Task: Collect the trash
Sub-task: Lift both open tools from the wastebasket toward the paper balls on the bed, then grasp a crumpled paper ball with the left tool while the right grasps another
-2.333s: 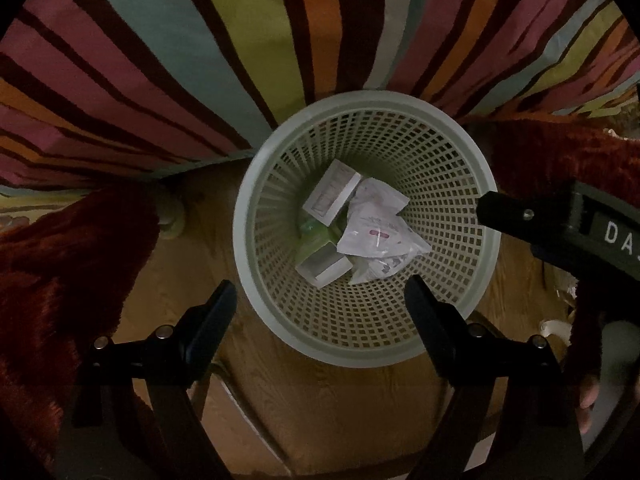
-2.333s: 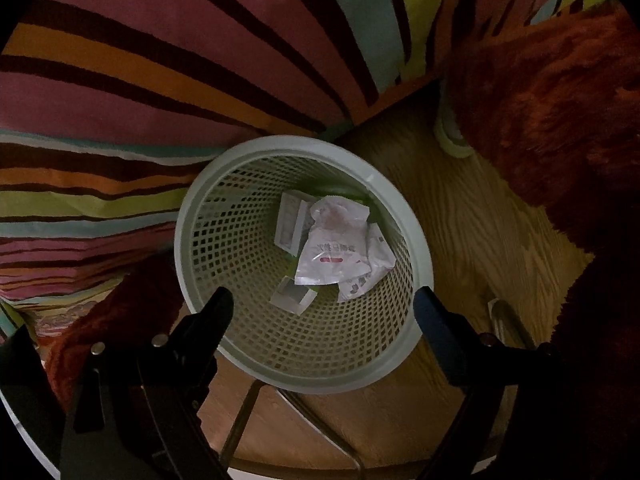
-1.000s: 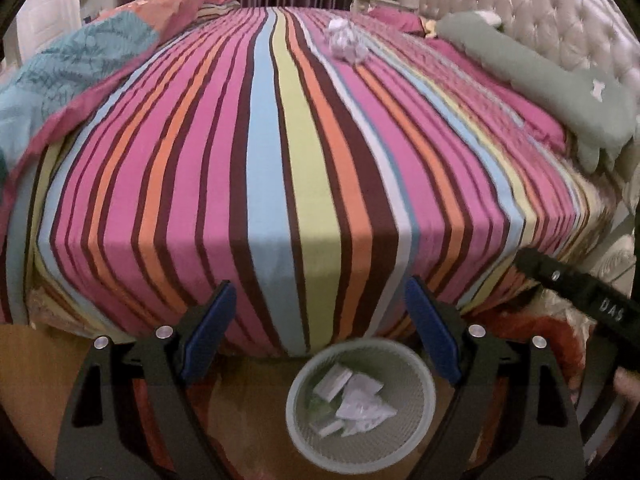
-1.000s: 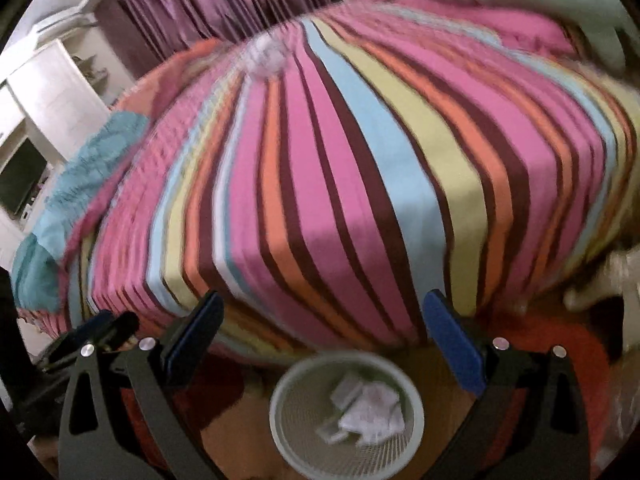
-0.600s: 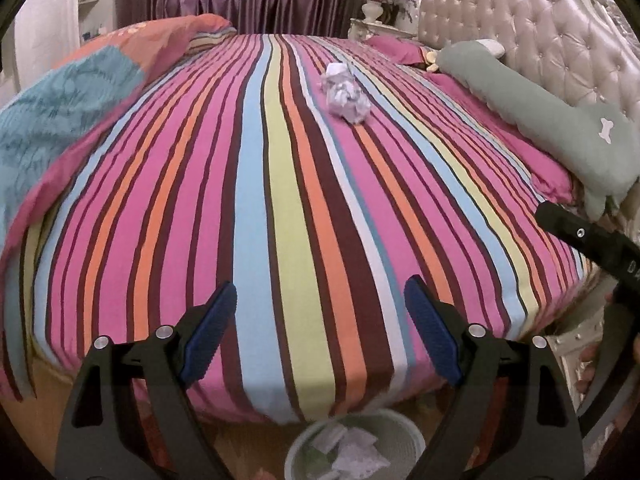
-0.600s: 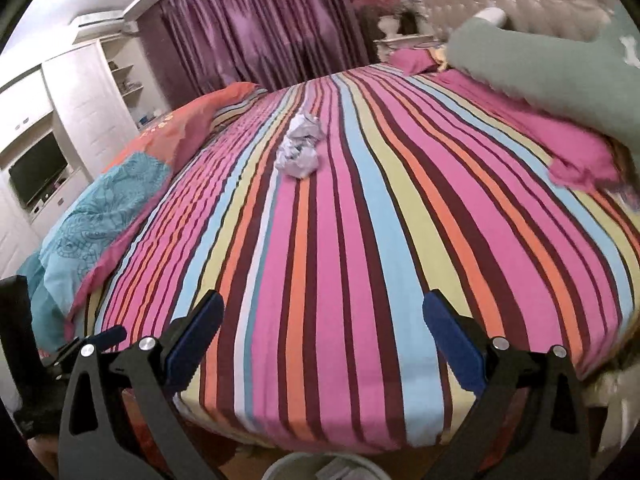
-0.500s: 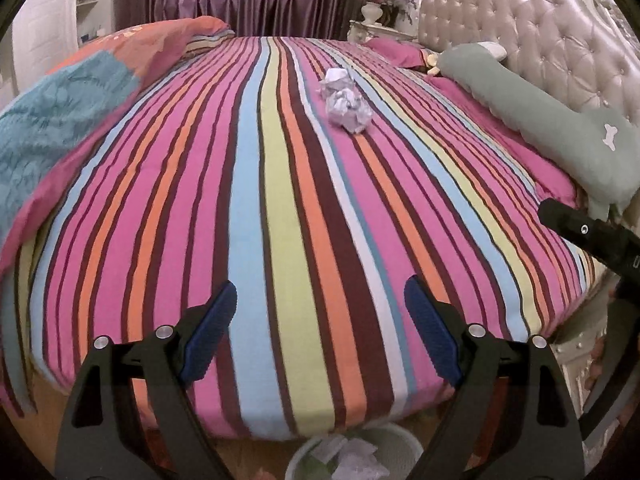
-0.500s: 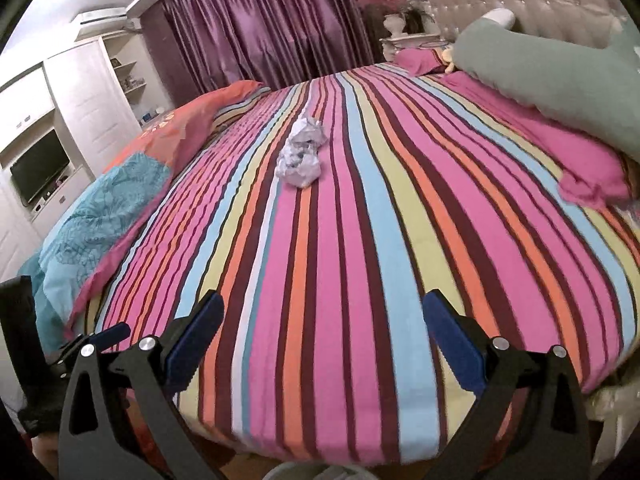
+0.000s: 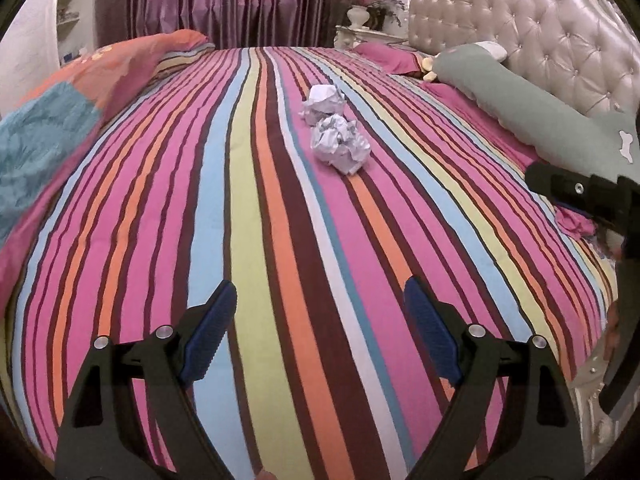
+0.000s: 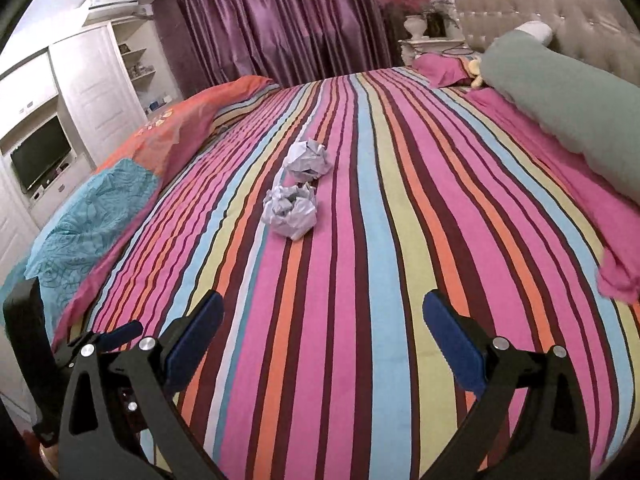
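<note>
Two crumpled white paper balls lie on the striped bedspread (image 9: 280, 240), close together mid-bed. The nearer ball (image 9: 340, 145) (image 10: 290, 211) sits just in front of the farther ball (image 9: 323, 103) (image 10: 307, 161). My left gripper (image 9: 318, 328) is open and empty over the near edge of the bed, well short of the balls. My right gripper (image 10: 322, 340) is also open and empty, likewise short of them. Part of the right gripper shows at the right edge of the left wrist view (image 9: 580, 192). The waste basket is out of view.
A long green bolster pillow (image 9: 532, 116) (image 10: 560, 92) lies along the tufted headboard (image 9: 540, 28) on the right. A folded orange and teal blanket (image 10: 120, 184) lies on the bed's left side. Purple curtains, white cabinets and a TV (image 10: 40, 160) stand beyond.
Both grippers have swung up from over the basket to face across the bed and moved forward. The basket has dropped out of view and the paper balls look closer.
</note>
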### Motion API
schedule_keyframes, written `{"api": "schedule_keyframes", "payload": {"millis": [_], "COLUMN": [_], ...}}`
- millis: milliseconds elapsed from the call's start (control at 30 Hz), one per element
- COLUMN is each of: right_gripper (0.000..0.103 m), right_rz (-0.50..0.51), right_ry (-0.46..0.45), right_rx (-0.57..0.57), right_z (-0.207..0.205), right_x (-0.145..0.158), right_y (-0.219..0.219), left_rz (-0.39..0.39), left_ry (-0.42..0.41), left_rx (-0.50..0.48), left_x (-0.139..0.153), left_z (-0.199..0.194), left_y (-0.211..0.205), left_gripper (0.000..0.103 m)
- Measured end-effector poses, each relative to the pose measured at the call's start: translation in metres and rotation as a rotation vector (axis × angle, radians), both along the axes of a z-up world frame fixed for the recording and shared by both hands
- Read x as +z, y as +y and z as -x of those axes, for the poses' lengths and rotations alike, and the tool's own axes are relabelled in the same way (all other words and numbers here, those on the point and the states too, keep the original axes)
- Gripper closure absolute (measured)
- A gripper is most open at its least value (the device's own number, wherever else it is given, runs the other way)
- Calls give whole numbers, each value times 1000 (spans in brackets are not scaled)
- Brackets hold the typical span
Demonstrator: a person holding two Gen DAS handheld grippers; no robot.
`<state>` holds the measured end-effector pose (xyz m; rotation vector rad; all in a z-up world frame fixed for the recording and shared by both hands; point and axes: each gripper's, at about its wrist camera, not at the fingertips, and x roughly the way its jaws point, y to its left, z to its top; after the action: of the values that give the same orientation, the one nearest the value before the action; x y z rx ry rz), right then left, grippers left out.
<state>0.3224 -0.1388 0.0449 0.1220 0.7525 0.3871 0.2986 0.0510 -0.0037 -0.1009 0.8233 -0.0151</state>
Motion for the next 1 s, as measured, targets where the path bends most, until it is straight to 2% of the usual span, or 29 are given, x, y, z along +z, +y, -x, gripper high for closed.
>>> {"api": "schedule_keyframes", "payload": {"millis": [267,467,800,1000], "right_gripper": [8,8,8,8], "right_rz": [-25,13,-11,-37], "right_ry": [20,4,46,73], "right_rx": [32,88,158,210], "right_z": [-54,-96,-163,-200], "right_x": [-4,-7,-20,-23], "right_y": [10,24,49,64], "left_rz": [5,55,120,99], "left_ry": [7,10,7,30], "left_rx": [-16,2,-40,-83], "left_x": [-9,-14,-23,-34], "left_z": [-57,-99,-153,-183], "left_y": [-1,7,7,-2], "left_gripper": [19,19,19,19]}}
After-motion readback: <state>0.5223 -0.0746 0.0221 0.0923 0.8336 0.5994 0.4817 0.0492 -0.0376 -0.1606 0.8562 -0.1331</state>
